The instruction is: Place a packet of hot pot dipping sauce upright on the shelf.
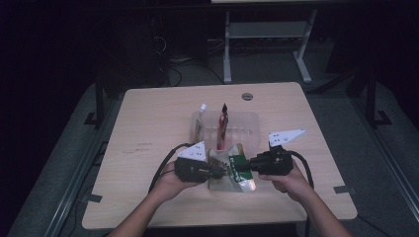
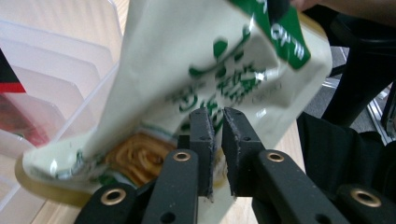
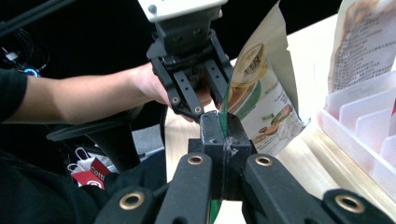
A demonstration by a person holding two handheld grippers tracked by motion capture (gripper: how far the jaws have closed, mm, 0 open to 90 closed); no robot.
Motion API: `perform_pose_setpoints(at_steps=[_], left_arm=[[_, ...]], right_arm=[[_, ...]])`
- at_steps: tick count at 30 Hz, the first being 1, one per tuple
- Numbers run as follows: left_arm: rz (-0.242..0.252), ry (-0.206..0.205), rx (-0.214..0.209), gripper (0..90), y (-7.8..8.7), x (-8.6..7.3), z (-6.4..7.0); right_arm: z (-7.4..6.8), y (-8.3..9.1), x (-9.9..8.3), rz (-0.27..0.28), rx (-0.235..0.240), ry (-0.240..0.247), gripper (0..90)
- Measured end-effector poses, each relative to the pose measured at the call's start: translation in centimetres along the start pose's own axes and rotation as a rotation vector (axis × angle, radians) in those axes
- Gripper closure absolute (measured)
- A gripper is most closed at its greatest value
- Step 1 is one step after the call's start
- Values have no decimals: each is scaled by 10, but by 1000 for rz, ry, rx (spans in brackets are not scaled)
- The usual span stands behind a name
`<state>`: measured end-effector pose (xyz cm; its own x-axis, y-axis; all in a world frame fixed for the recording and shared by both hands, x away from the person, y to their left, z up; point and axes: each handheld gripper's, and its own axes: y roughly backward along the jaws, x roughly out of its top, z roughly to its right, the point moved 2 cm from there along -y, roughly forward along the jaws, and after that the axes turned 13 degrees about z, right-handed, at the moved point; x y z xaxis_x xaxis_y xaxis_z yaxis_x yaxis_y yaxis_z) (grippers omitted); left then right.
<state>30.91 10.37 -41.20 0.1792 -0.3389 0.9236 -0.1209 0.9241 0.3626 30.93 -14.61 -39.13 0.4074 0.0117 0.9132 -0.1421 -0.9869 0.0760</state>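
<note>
High view: left gripper [image 1: 221, 171] and right gripper [image 1: 245, 166] both clamp the noodle pouch [image 1: 232, 173] from opposite edges, probably steadying it for the slotted rack [image 1: 254, 129] just beyond.

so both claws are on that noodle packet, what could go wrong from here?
1. The left claw and right claw pinch opposite edges of the noodle packet; pulling apart could tear it.
2. Both grips look thin, so an edge might slip out.
3. The clear rack stands close behind; a swing could knock it.
</note>
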Motion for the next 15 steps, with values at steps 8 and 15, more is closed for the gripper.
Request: perform_pose_setpoints(at_steps=[8,15], left_arm=[[-69,43,11,676,14,-12,-1],[-149,104,25,557,26,-31,-2]], right_arm=[[-2,16,8,8,-44,46,900],[-2,38,24,44,-99,62,900]])
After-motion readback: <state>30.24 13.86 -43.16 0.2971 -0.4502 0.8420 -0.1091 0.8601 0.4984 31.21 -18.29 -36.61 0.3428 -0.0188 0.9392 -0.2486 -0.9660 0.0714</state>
